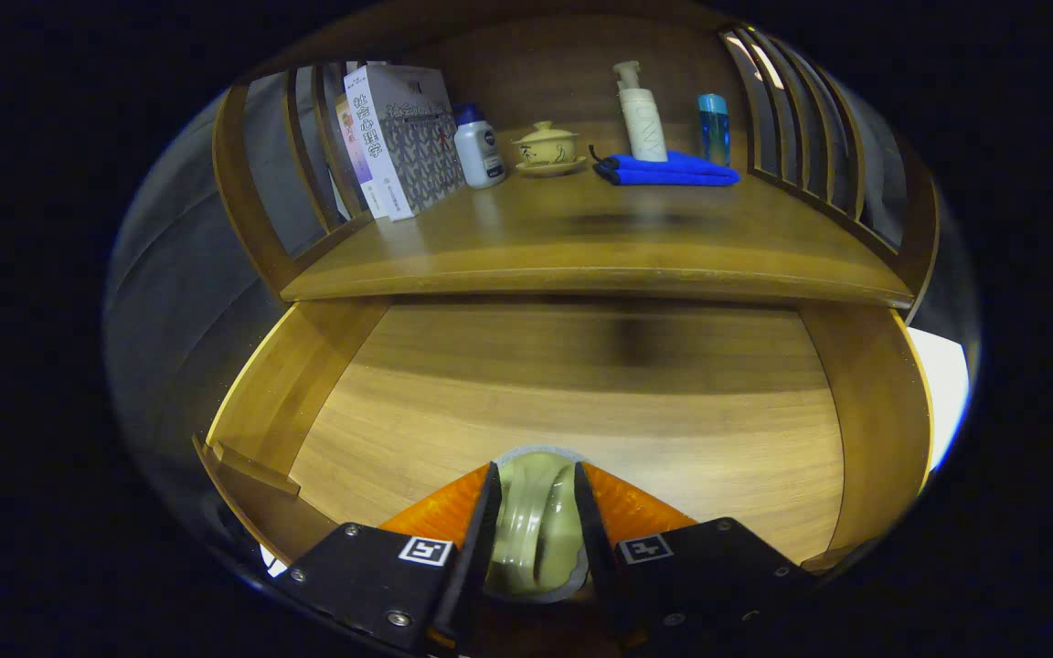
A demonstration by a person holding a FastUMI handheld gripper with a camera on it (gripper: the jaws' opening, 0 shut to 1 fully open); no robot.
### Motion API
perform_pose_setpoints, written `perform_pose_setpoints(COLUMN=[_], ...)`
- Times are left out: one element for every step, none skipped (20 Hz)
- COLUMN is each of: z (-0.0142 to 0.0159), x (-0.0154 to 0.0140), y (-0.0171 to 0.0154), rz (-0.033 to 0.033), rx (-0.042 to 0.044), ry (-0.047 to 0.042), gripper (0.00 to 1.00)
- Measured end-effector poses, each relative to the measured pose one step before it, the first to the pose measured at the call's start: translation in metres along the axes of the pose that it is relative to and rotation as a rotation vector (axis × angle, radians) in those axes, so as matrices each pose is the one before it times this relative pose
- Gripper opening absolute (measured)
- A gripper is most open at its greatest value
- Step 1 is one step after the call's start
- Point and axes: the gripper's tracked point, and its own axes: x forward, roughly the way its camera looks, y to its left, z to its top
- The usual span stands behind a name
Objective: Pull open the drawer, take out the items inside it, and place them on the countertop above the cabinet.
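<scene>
Pale green and glazed, a small ceramic dish (534, 530) sat pinched on edge between both fingers of the gripper (534, 525), above the open wooden drawer (581, 411). Its slick glaze could have let it slip before reaching the wooden countertop (600, 247).

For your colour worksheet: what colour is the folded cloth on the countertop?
Blue: the folded cloth shows best in the gripper view.

Home-style booth: wooden cabinet (600, 274), books (403, 137), toiletry bottles (643, 114), lidded teacup (547, 146).
</scene>
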Motion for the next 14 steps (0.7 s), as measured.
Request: perform_pose_setpoints(z=[-0.0042, -0.00175, 0.00023, 0.00111, -0.00096, -0.00037, -0.00163, 0.00007, 0.00126, 0.00272, 0.00337, 0.00425, 0.00277, 0.00428], x=[0.00129, 0.00101, -0.00024, 0.00015, -0.00199, -0.00104, -0.00075, -0.00129, -0.00226, -0.00206, -0.00252, -0.00283, -0.00308, -0.004], y=[-0.00087, -0.00003, 0.00082, -0.00189, -0.00249, 0.00057, 0.00057, -0.00014, -0.00059, -0.00081, 0.00043, 0.00079, 0.00214, 0.00143], rz=[-0.00101, 0.00107, 0.00125, -0.01172, -0.00881, 0.00334, 0.00747, 0.0057, 0.00208, 0.00019, 0.00115, 0.00442, 0.00655, 0.00294], rx=[-0.01053, -0.00832, -0.00057, -0.00213, -0.00114, 0.00399, 0.00608, 0.00768, 0.0062, 0.00212, 0.00138, -0.00356, -0.00662, -0.00843], ry=[0.01422, 0.00897, -0.00779, -0.00389, -0.00149, 0.00166, 0.00308, -0.00367, -0.01067, -0.01643, -0.01956, -0.01637, -0.01296, -0.0149], gripper=[0.5, 0.48, 0.45, 0.41, 0.36, 0.32, 0.27, 0.23, 0.23, 0.23, 0.23, 0.23, 0.23, 0.23])
